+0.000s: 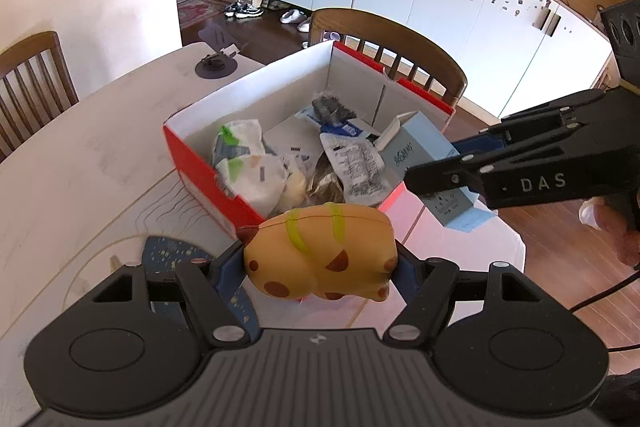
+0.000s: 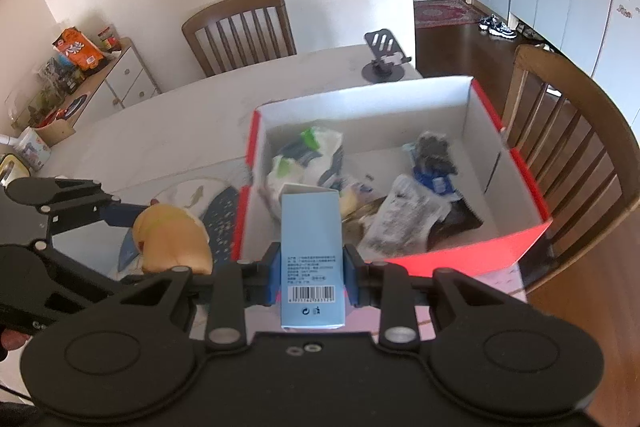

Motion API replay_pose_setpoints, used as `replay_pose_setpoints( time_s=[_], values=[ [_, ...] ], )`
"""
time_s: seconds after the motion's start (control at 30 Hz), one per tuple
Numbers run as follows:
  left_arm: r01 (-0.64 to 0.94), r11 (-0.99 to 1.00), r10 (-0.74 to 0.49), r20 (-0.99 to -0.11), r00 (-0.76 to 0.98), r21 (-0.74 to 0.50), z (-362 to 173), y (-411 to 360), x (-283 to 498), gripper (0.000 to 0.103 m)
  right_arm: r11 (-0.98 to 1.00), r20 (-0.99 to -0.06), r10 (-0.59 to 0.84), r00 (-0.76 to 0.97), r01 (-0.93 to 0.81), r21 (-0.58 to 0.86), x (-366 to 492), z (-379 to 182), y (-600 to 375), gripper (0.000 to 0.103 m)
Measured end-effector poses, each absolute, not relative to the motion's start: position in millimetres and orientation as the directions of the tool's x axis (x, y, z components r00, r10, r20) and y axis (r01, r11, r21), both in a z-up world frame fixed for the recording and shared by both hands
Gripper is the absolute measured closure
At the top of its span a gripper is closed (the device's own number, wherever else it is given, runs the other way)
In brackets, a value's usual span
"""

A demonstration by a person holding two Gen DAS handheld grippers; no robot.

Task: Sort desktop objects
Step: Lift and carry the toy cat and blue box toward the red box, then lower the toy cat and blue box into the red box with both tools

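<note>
In the left wrist view, the left gripper [image 1: 320,263] is seen closed about halfway on an orange squishy toy [image 1: 320,253] with brown spots and yellow-green stripes, both pads pressed against its ends. The toy is held above the tabletop [image 1: 80,155], just short of the near corner of a red-and-white box [image 1: 208,171]. Several things are already gathered in the box — white crumpled packets [image 1: 244,163], a grey foil pouch [image 1: 356,163] and a dark fuzzy item [image 1: 332,107] among them. From the right side, the right gripper [image 1: 436,187] is seen reaching toward the box with a pale blue carton [image 1: 424,155] clamped between its fingers.

In the right wrist view, the right gripper [image 2: 311,277] is shown narrowly closed on the pale blue carton [image 2: 311,255], which is held upright with its barcode facing the camera, over the near wall of the box [image 2: 460,259]. The left gripper [image 2: 132,223] and the orange squishy toy [image 2: 172,243] are seen at the left, beside the box and above a patterned mat [image 2: 220,211]. A phone stand [image 2: 384,59] is left standing at the far edge of the tabletop [image 2: 160,131].

The sorting is judged to be well advanced: much is boxed, two items are in hand and not yet released, and little else is seen loose on the tabletop.
</note>
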State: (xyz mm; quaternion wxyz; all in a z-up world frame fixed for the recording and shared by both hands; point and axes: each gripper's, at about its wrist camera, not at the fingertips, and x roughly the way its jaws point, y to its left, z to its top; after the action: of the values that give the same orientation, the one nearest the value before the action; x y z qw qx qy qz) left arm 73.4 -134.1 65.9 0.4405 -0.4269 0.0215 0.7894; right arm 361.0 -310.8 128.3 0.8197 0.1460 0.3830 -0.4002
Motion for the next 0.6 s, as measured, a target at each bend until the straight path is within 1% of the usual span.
replay_pose_setpoints(
  time_s=[0.27, 0.33, 0.6],
  values=[
    [-0.712, -0.606, 0.671, -0.708, -0.22, -0.354, 69.5, -107.6, 58.0, 0.03, 0.628, -0.727, -0.564, 0.392, 0.775, -0.07, 354.6, 139.3, -347.3, 0.073],
    [-0.738, -0.574, 0.679, -0.71, -0.187, -0.355, 70.8, -100.3, 54.3, 0.03, 0.631, -0.722, -0.568, 0.394, 0.772, -0.075, 356.7, 141.3, -354.9, 0.073],
    [-0.74, -0.574, 0.651, -0.744, -0.152, -0.351, 66.5, -71.6, 37.4, 0.03, 0.636, -0.733, -0.562, 0.382, 0.767, -0.088, 364.9, 138.4, -382.0, 0.073]
  ],
)
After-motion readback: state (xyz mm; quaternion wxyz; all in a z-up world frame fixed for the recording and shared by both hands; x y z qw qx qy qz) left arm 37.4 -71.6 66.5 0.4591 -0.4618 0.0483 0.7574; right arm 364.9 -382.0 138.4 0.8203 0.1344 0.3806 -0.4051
